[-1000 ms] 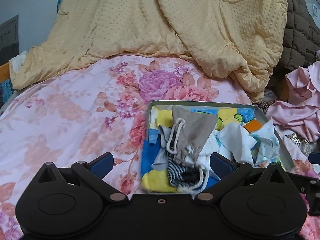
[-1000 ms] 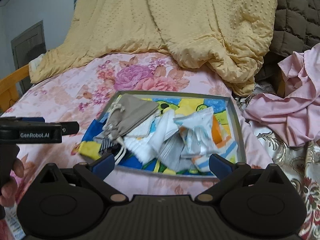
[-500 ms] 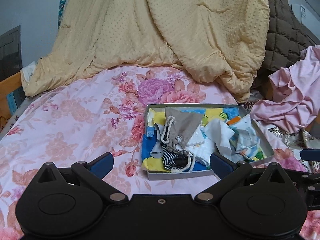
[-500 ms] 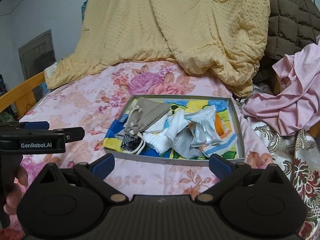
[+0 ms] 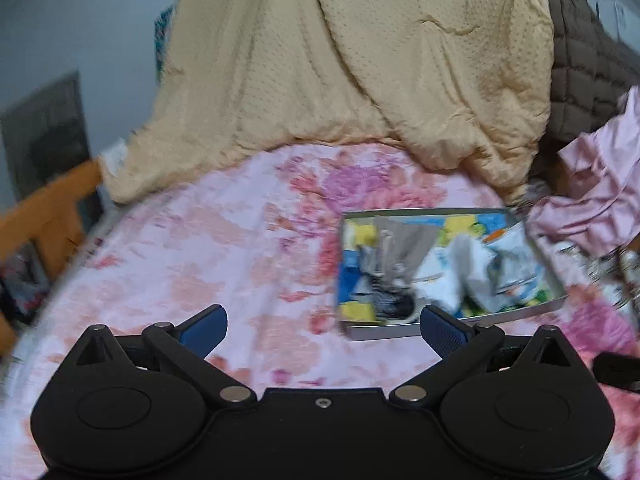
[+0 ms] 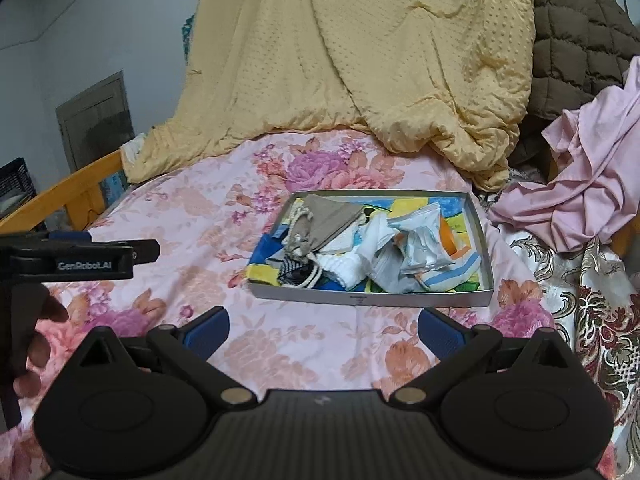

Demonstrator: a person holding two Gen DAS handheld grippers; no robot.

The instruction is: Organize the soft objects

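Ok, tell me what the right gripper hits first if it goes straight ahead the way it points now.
Probably the near wall of the shallow box of soft items. The right gripper is open and empty, with only floral bedsheet between it and the box. Depth is uncertain, so it might touch the sheet first.

Both wrist views face forward over bed, sharing tray (image 6: 362,299).

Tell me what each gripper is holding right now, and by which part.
Nothing is held. The left gripper and right gripper both stand open and empty above the floral bedsheet, short of the box of soft items.
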